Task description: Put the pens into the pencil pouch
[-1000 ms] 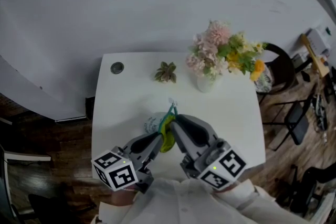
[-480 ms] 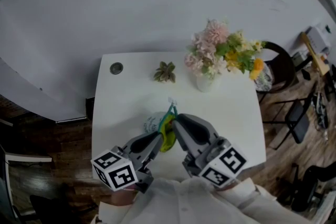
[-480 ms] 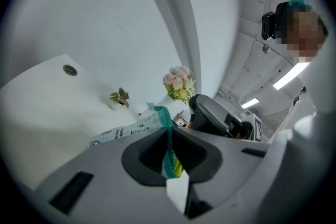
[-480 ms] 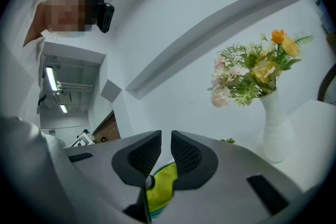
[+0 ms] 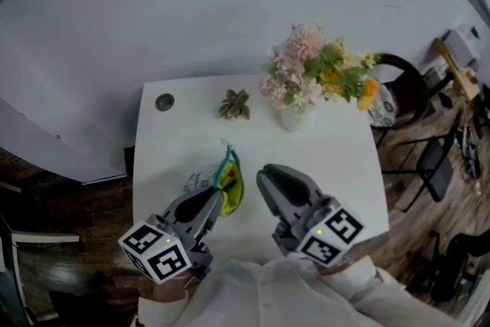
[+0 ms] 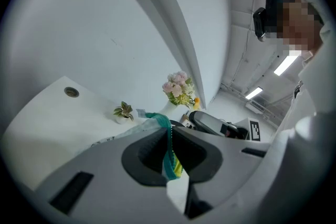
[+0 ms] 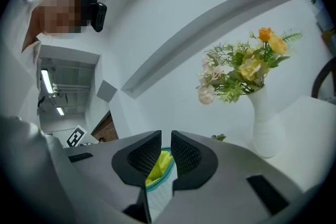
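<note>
Two claws are at the front of the white table (image 5: 337,165). Your left gripper (image 6: 169,145) pinches the pouch (image 5: 232,185) by its teal zipper edge, at the table's front middle. Your right gripper (image 7: 166,136) has its jaws a narrow slit apart, with the pouch's yellow lining showing in the slit. From above it sits just beside the pouch. You cannot tell whether its pads bite.

Head view steeply downward, gripper views level, sharing pouch (image 5: 229,184), flowers (image 5: 312,70)
</note>
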